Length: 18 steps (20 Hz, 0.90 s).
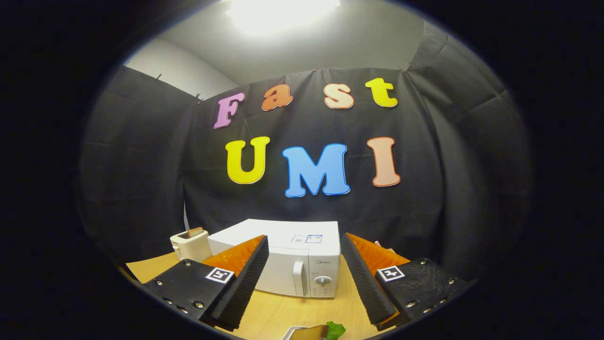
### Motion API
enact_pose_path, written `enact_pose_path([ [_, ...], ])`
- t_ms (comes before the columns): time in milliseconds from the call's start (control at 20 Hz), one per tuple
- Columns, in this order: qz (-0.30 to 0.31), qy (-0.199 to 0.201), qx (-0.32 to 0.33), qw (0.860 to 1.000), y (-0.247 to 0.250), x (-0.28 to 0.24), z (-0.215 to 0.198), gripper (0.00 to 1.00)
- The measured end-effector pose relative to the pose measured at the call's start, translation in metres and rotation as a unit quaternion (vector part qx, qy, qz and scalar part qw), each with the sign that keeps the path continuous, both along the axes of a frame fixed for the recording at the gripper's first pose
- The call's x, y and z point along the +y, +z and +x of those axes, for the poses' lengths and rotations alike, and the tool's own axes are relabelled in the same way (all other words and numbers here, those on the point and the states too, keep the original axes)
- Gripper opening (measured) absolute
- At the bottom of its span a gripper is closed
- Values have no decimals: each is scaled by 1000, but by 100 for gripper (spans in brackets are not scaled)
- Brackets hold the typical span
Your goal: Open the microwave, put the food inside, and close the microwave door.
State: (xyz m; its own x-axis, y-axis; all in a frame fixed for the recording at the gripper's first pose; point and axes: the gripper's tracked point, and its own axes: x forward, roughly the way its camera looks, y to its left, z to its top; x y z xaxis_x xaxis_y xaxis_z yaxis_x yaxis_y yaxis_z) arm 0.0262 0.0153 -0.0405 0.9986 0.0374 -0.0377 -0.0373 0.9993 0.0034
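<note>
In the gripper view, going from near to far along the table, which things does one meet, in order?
Plate of food nearest, low between the open, empty claw fingers → microwave, door shut → toaster beside it → black cloth wall.

A small brand mark on the microwave (pixel 302 264), on its control panel just above the dial (pixel 322 281), appears to read "Midea". A printed sticker (pixel 307 238) lies on the microwave's top near its front edge, its text too small to read. Each finger (pixel 245 274) carries a square black-and-white coded marker (pixel 220 275) with no readable words.
</note>
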Motion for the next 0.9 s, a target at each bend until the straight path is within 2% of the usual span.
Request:
enact_pose_path([
  [350, 12, 15, 15, 1000, -43, 27, 38, 95],
  [600, 27, 11, 22, 999, -87, 39, 76, 95],
  [900, 36, -27, 40, 998, -142, 33, 124, 95],
])
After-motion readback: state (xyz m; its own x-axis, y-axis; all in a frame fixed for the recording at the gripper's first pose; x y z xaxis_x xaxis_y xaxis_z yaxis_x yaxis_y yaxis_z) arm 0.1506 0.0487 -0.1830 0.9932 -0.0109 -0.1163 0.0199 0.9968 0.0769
